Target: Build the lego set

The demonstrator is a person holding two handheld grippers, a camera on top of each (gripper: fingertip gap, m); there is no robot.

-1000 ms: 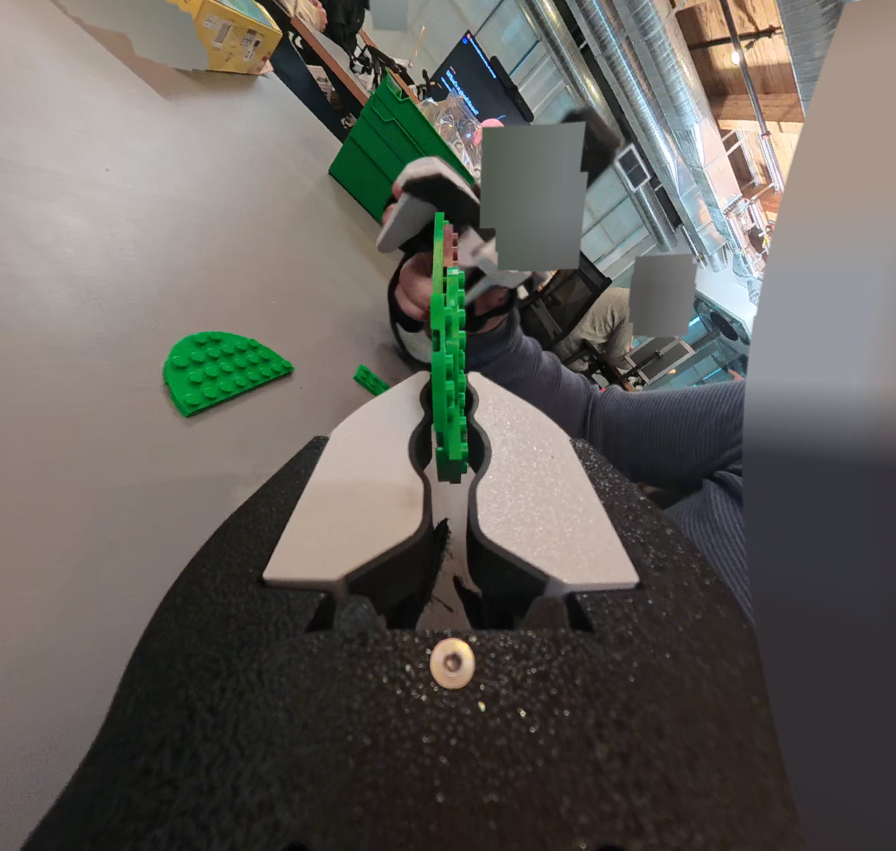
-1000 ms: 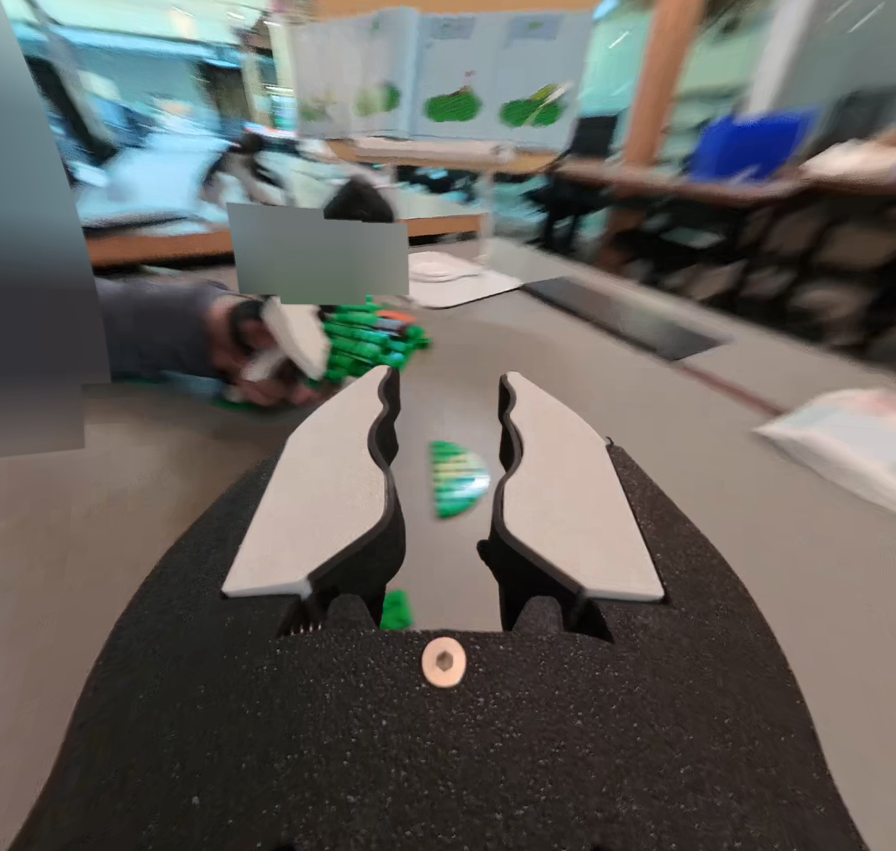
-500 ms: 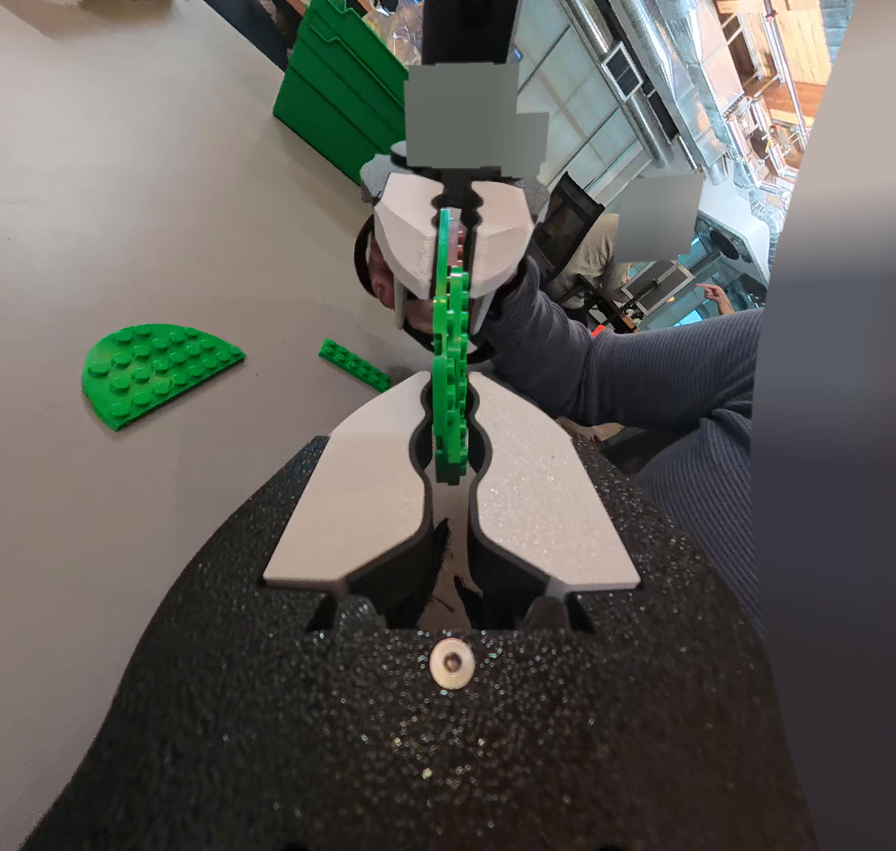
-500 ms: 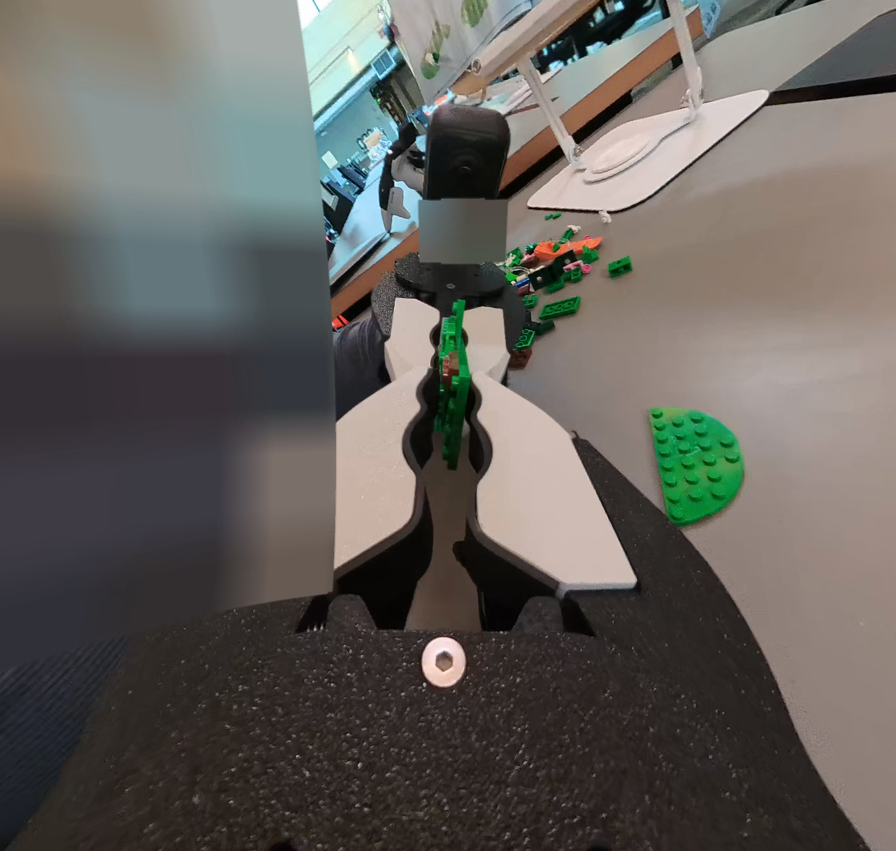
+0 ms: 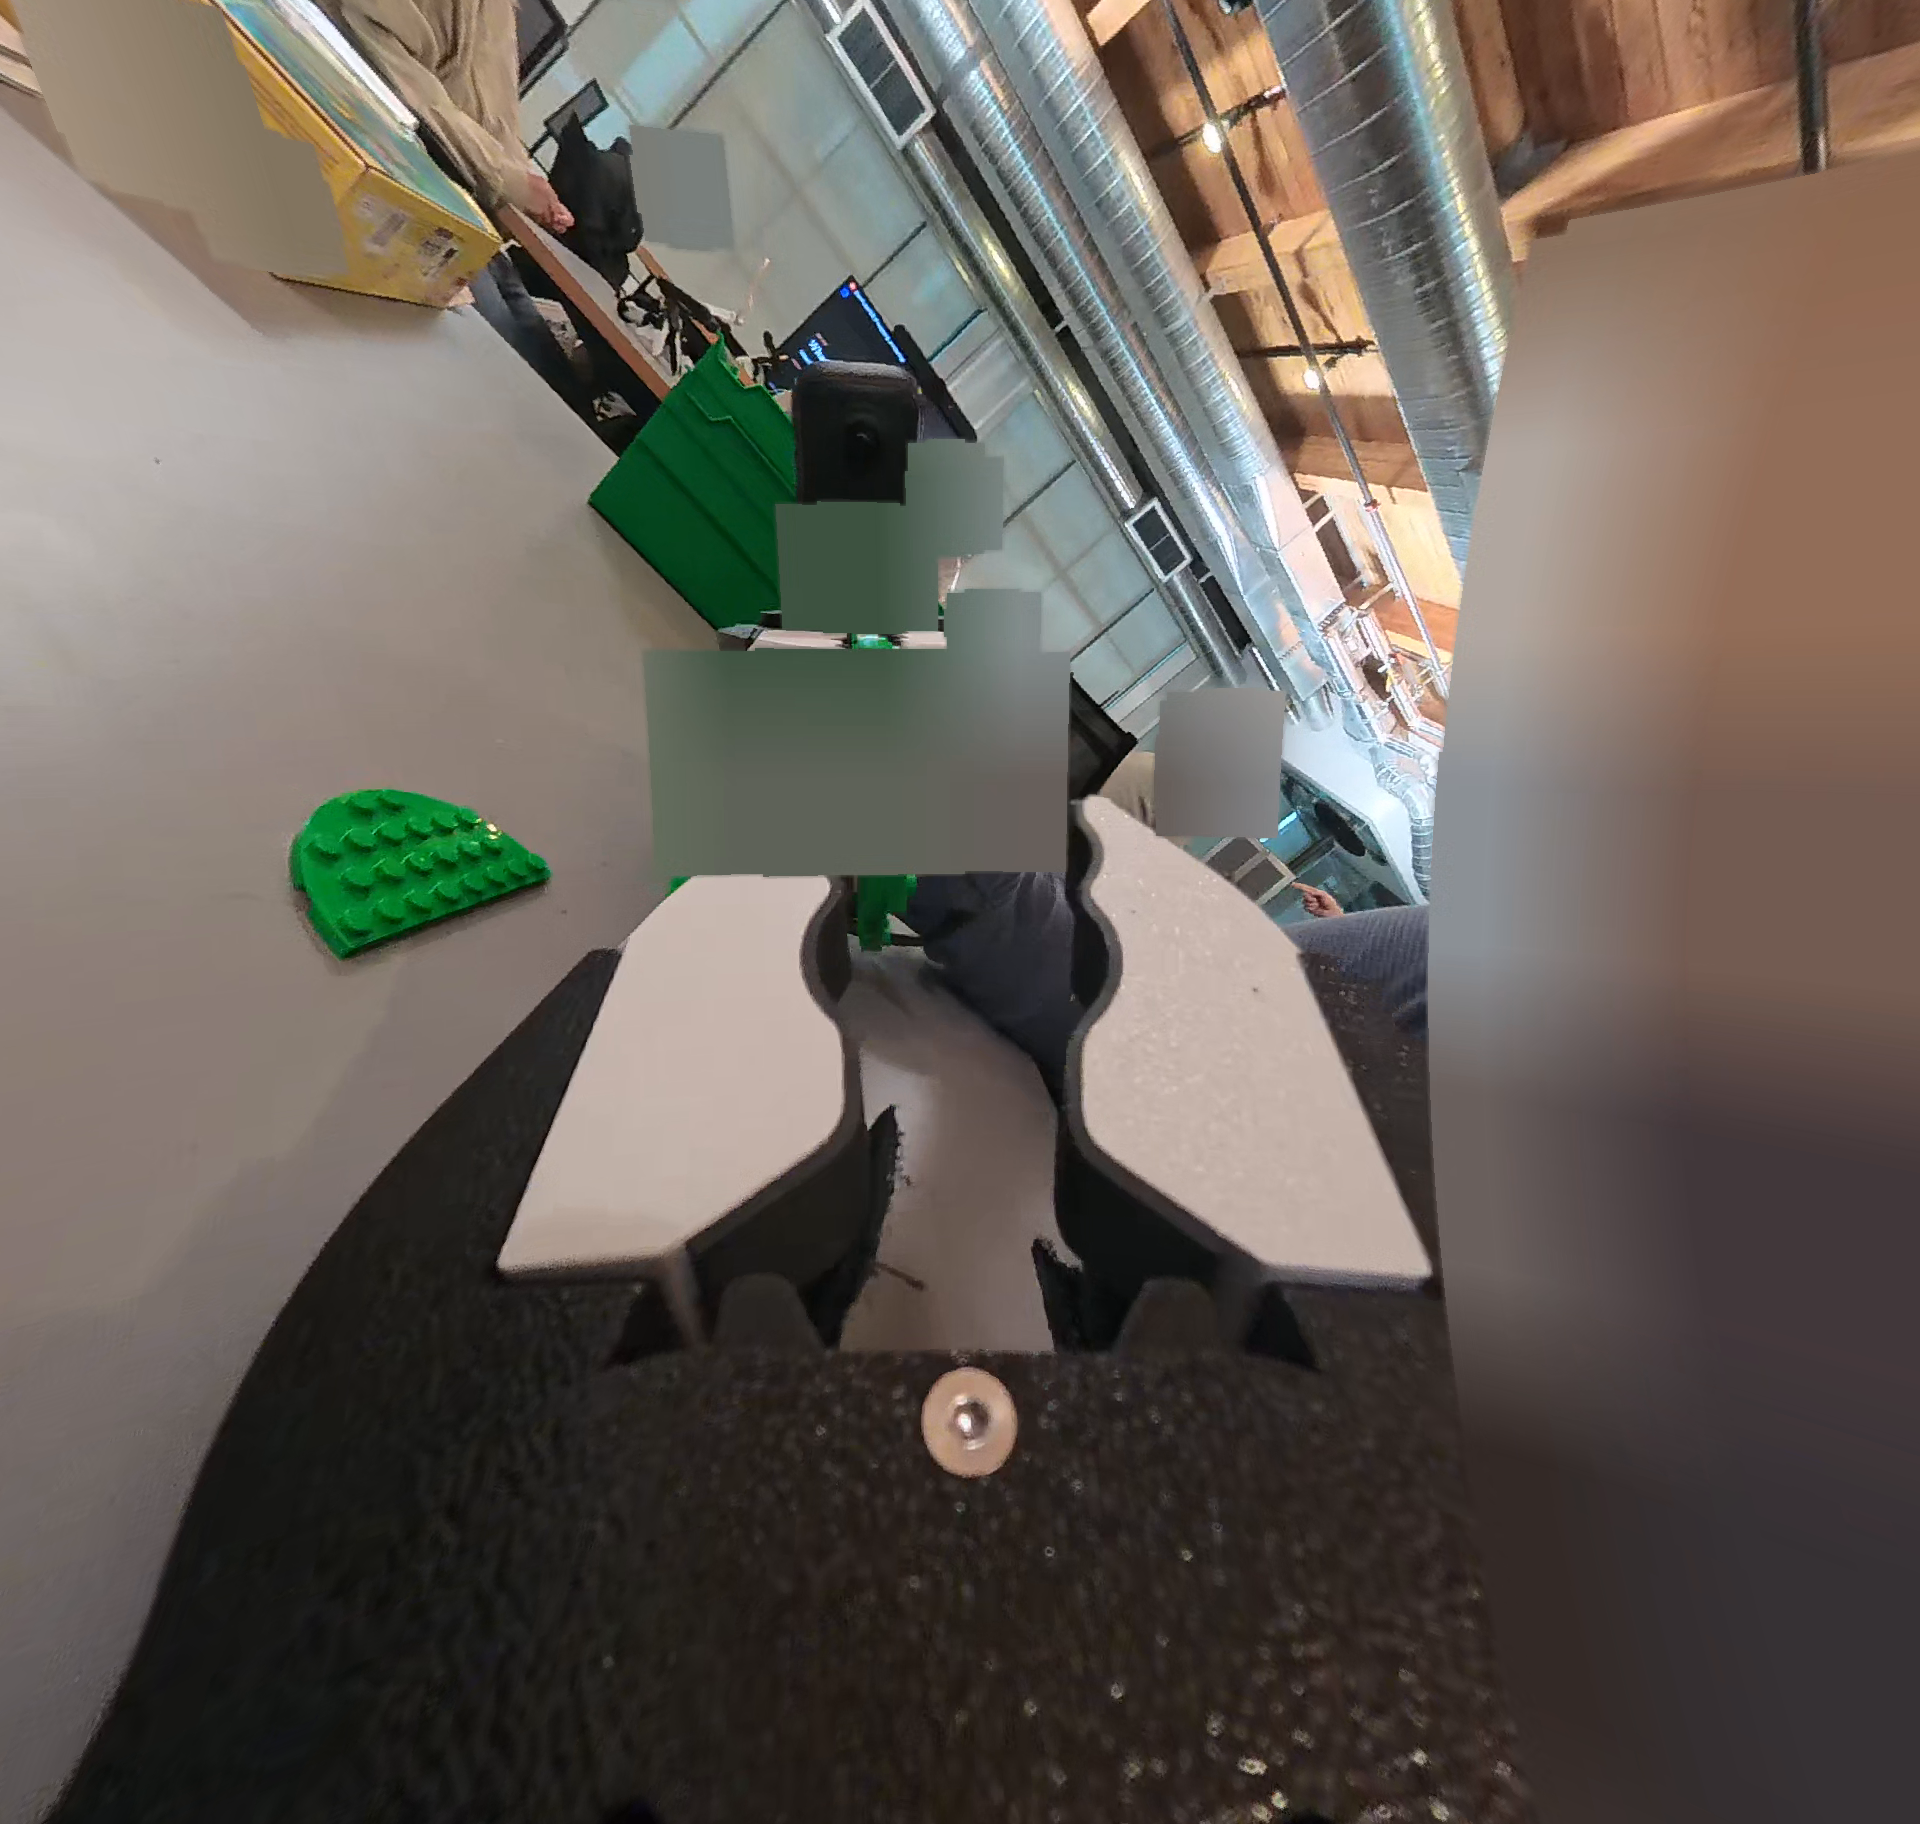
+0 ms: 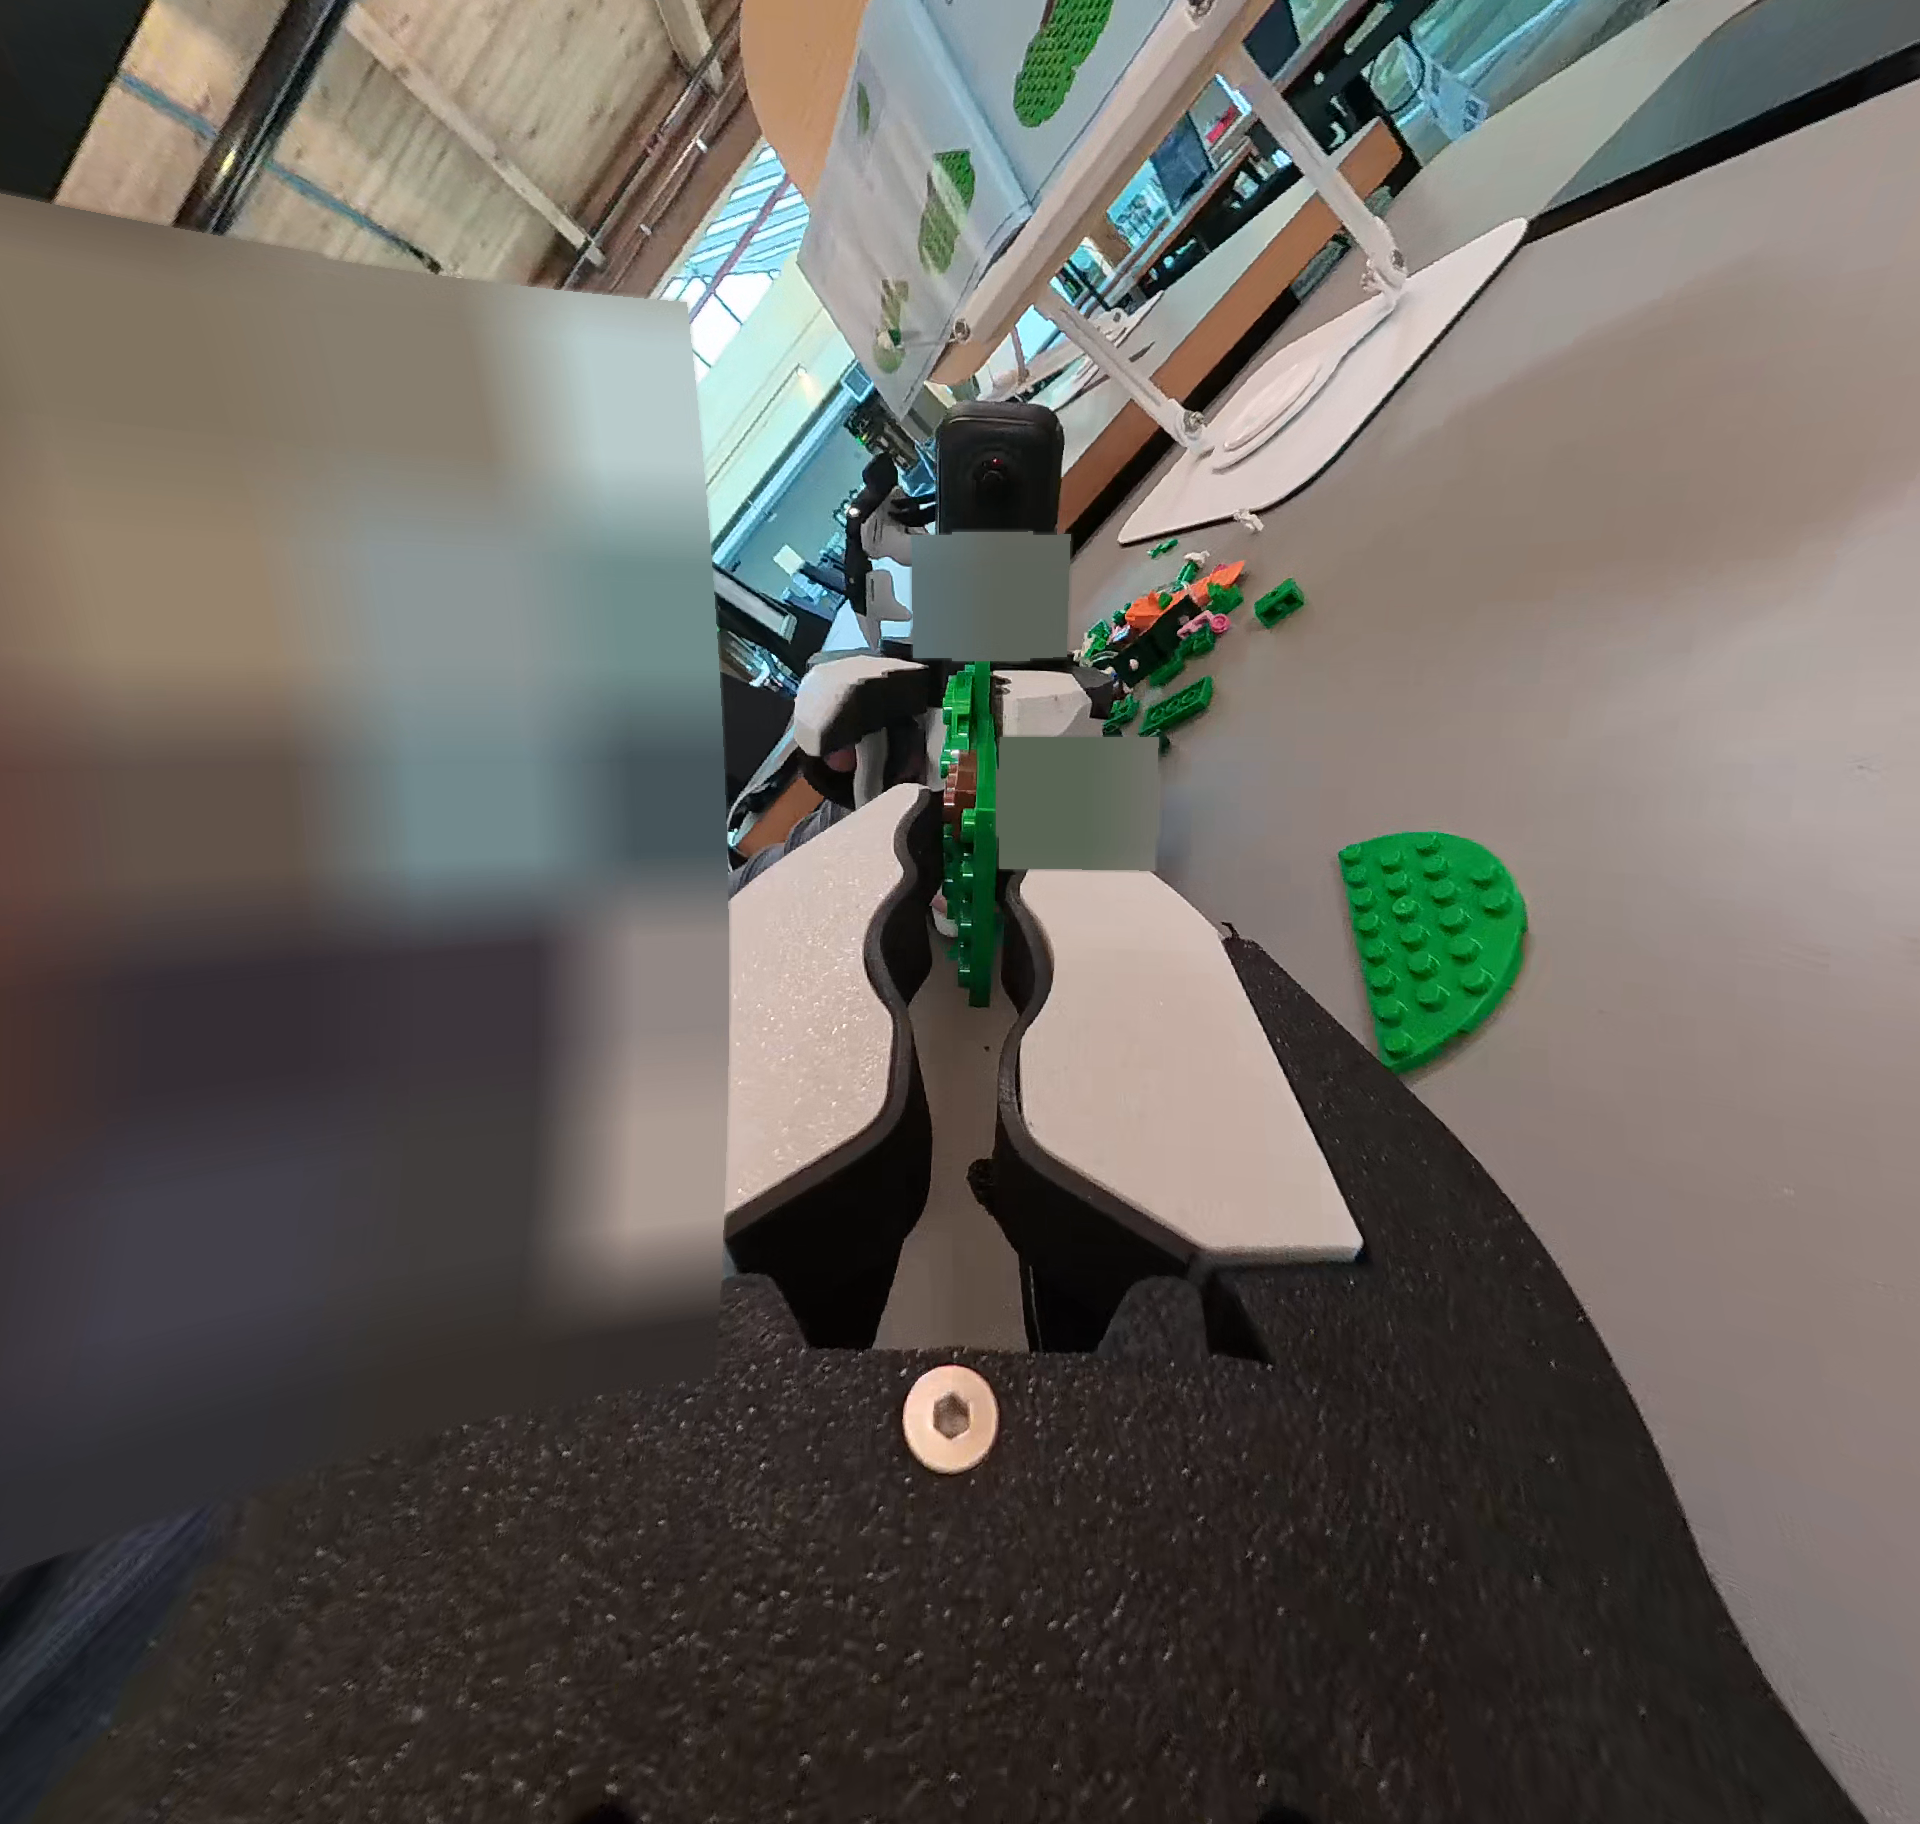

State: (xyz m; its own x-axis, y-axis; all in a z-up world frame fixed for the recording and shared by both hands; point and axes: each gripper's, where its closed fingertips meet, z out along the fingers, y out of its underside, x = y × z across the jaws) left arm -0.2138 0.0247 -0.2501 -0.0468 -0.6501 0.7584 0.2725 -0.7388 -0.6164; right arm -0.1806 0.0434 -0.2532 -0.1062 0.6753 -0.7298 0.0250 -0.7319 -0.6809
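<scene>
Right gripper (image 6: 961, 901): clamped on the edge-on green plate stack (image 6: 971, 891), which stands between its tips.
Left gripper (image 5: 961, 881): jaws apart, stack's end just beyond the tips, touching neither that I can tell.
Half-round plate (image 6: 1434, 943): flat on the table (image 6: 1662, 683), apart.
Loose bricks (image 6: 1174, 631): farther back.

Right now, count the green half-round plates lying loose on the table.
1: the half-round plate lies flat, studs up, on the table beside the right gripper. Others may be hidden.

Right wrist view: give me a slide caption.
Right gripper clamps the green plate assembly edge-on above the grey table; a half-round green plate lies alongside.
</scene>
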